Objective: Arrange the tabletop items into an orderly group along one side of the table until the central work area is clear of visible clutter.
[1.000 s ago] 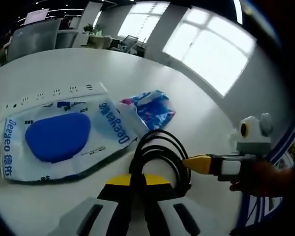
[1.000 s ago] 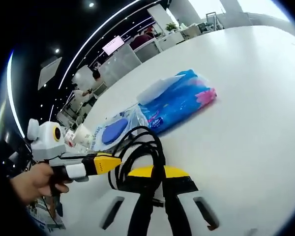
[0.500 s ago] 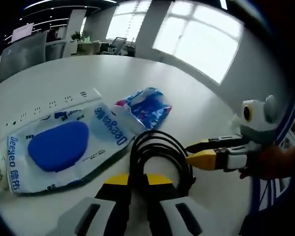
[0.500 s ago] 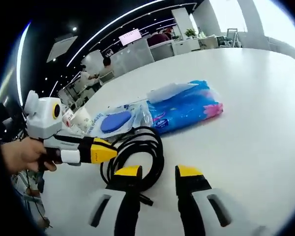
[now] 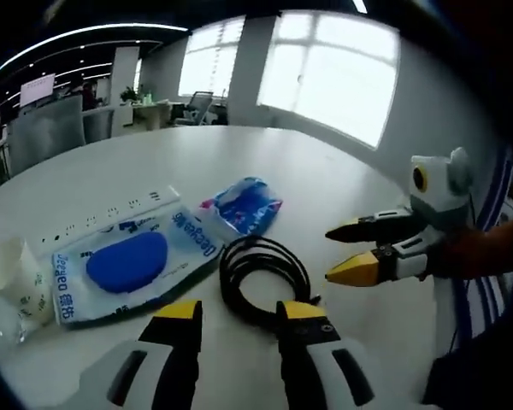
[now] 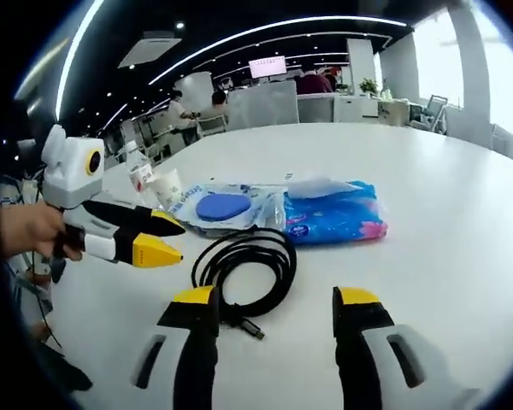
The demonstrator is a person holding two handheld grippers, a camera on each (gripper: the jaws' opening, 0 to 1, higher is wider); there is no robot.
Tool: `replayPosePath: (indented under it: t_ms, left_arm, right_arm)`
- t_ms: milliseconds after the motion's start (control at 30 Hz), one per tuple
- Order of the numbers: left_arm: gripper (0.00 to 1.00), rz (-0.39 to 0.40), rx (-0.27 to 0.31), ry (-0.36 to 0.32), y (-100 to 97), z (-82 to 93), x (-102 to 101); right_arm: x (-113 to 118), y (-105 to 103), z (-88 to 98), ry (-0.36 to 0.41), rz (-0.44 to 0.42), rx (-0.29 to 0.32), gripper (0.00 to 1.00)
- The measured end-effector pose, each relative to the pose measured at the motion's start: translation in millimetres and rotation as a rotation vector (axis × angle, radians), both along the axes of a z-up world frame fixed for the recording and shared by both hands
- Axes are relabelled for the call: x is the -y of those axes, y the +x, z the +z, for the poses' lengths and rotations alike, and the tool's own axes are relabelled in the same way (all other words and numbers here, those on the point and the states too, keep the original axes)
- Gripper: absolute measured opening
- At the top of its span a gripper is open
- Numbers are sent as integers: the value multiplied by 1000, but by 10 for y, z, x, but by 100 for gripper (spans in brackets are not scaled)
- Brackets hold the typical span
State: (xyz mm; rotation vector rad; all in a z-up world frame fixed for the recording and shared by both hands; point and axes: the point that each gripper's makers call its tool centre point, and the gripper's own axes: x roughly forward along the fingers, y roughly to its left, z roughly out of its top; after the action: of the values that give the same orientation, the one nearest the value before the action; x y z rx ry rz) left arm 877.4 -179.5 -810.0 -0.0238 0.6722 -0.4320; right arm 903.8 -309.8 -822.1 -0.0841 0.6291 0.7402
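Claws both released now: left claw [image 5: 236,318] and right claw [image 6: 275,303] off the black cable [image 5: 264,278]

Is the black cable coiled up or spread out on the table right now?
Coiled. The black cable lies in a round loop on the white table, free of both open claws, beside the wipes pack.

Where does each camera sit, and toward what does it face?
Left gripper view: rides on the left gripper, looks along its open jaws over the white table; the right gripper enters at right.
Right gripper view: rides on the right gripper, jaws open; the left gripper and a hand enter at left.
Shared: black cable coil, blue packet, wipes pack.
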Motion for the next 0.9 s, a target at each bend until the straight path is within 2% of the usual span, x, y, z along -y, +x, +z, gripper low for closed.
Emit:
replayPosePath:
  t_ms: [67, 200, 333, 433, 567, 633, 733, 900]
  left_arm:
    - [37, 3, 17, 7, -112, 52, -77]
    - [42, 55, 67, 16, -329, 243, -269]
    - [46, 90, 91, 36, -515, 337, -474]
    - [51, 118, 122, 50, -666, 436, -632]
    - [54, 143, 110, 43, -869, 458, -787]
    - [60, 170, 129, 27, -964, 492, -879]
    - [64, 200, 109, 0, -1114, 493, -1009]
    - [67, 225, 130, 52, -1376, 551, -1192]
  right_arm:
    - [6, -23, 73, 8, 11, 26, 55]
    - [6, -117, 252, 9, 42, 69, 73]
    - [40, -191, 304, -27, 80, 105, 75]
    - [79, -290, 367, -32, 80, 104, 79]
    - [113, -413, 435, -43, 87, 108, 86]
    - [157, -441, 466, -47, 74, 115, 92]
    - [200, -505, 538, -44, 67, 127, 93]
    - [244, -544, 549, -33, 63, 121, 99]
